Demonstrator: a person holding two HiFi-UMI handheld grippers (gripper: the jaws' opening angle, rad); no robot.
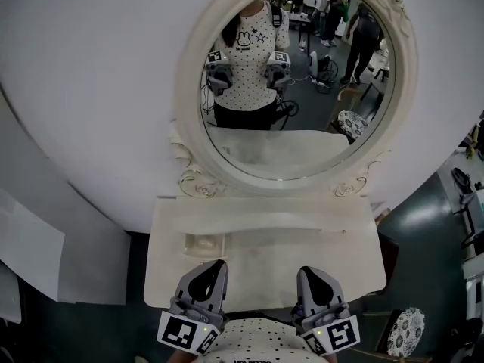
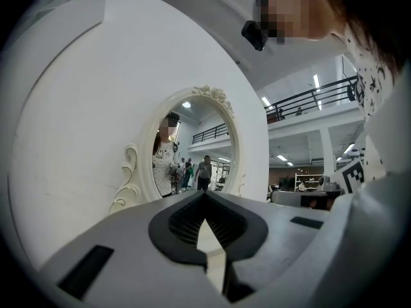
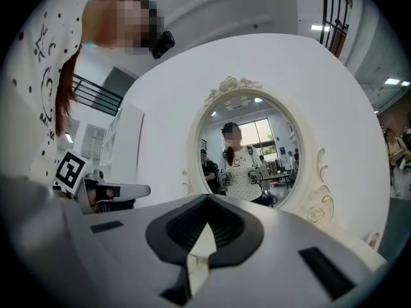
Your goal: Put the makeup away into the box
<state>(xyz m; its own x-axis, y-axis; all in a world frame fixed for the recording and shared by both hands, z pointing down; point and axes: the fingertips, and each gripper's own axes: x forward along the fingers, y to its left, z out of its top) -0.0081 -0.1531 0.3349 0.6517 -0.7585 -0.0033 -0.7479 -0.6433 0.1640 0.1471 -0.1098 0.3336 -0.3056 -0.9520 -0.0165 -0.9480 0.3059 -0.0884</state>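
Since no makeup is showing anywhere on the dressing table (image 1: 318,255), we are judging the task either finished or not yet begun, and we cannot tell which. We are holding the left gripper (image 1: 212,272) and the right gripper (image 1: 311,277) closed on nothing, low in the frame. What we are taking for the box (image 1: 206,243), pale and shallow, is lying left of centre on the tabletop. Its long axis is running left to right, and its opening is seemingly facing up.
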